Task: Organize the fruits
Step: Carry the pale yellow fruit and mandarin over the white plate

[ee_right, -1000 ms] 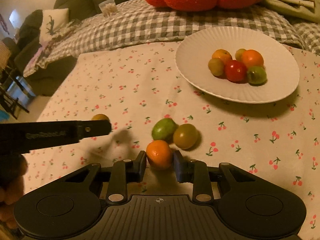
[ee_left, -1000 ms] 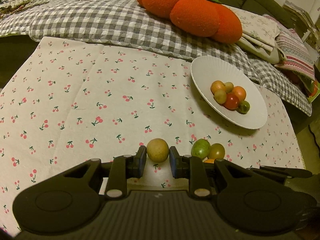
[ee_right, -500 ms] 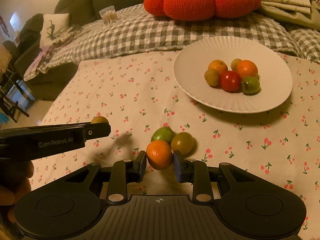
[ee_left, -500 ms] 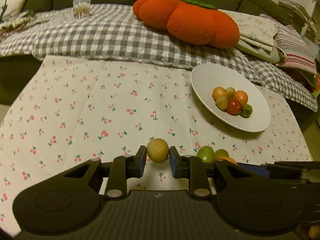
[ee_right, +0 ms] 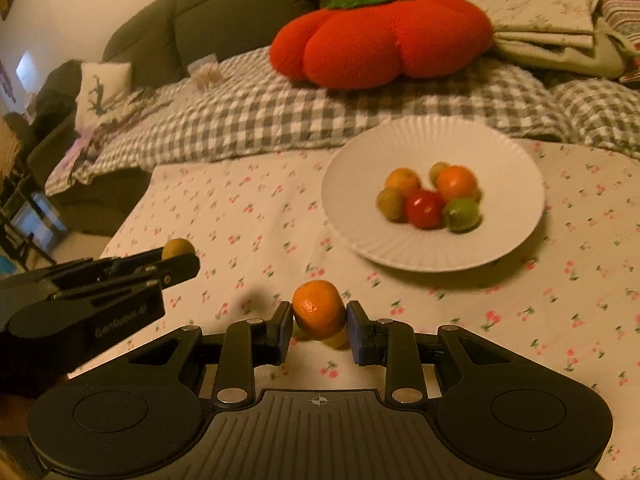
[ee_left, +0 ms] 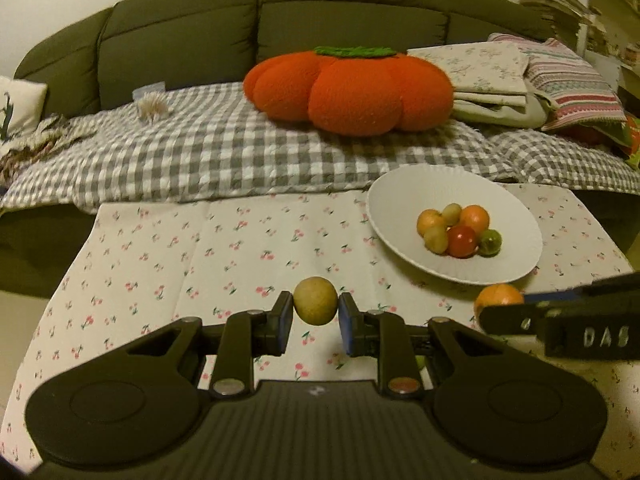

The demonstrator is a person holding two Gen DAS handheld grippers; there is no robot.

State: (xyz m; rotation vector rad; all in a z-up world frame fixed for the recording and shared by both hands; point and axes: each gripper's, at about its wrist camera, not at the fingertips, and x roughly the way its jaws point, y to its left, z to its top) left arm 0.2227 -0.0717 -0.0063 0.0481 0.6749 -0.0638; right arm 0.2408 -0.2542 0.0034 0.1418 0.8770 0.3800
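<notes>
White plate (ee_left: 384, 216) ahead-right of both tongs already holds six small fruits. Left tongs (ee_left: 316, 316) clamped on a tan-yellow fruit (ee_left: 315, 300), right tongs (ee_right: 319, 322) clamped on an orange fruit (ee_right: 319, 314), both lifted clear of the cherry-print surface (ee_left: 200, 264). Two more fruits sit on the cloth just under the right tongs, mostly hidden. Left to do: drop these two, then fetch those.

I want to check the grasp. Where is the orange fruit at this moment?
In the right wrist view, the orange fruit is clamped in the right gripper, above the cherry-print cloth, nearer the camera than the white plate.
</notes>
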